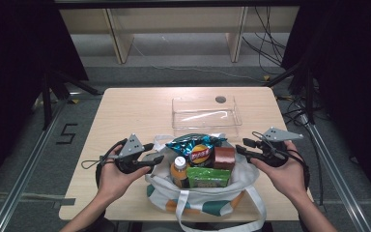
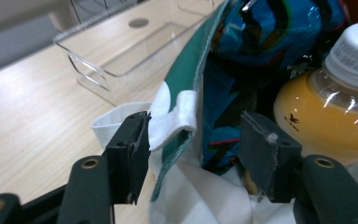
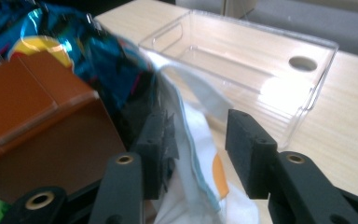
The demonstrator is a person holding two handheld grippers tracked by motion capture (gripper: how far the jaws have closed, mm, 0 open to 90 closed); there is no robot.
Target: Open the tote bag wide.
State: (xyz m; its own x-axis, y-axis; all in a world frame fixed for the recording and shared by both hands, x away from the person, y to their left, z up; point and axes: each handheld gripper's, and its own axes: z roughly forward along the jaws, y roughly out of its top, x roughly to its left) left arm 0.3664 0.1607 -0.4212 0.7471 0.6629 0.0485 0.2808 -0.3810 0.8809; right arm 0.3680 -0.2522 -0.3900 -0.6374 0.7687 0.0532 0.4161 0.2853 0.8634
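A white tote bag (image 1: 207,200) with green and orange patches stands at the table's front edge. It holds a blue chip bag (image 1: 196,147), an orange juice bottle (image 1: 178,169), a brown box (image 1: 224,157) and a green packet (image 1: 208,177). My left gripper (image 1: 157,155) is at the bag's left rim. In the left gripper view it (image 2: 193,149) is open, with the green-and-white rim (image 2: 186,70) between its jaws, next to the bottle (image 2: 335,102). My right gripper (image 1: 239,147) is at the right rim. Its jaws (image 3: 200,149) stand apart around the white fabric (image 3: 193,135), beside the brown box (image 3: 37,121).
A clear plastic bin (image 1: 205,98) with nothing in it sits just behind the bag on the wooden table (image 1: 125,111), near a round hole (image 1: 221,99) in the tabletop. Bare wood lies to the left and right of the bin. Cables run over the floor at the right.
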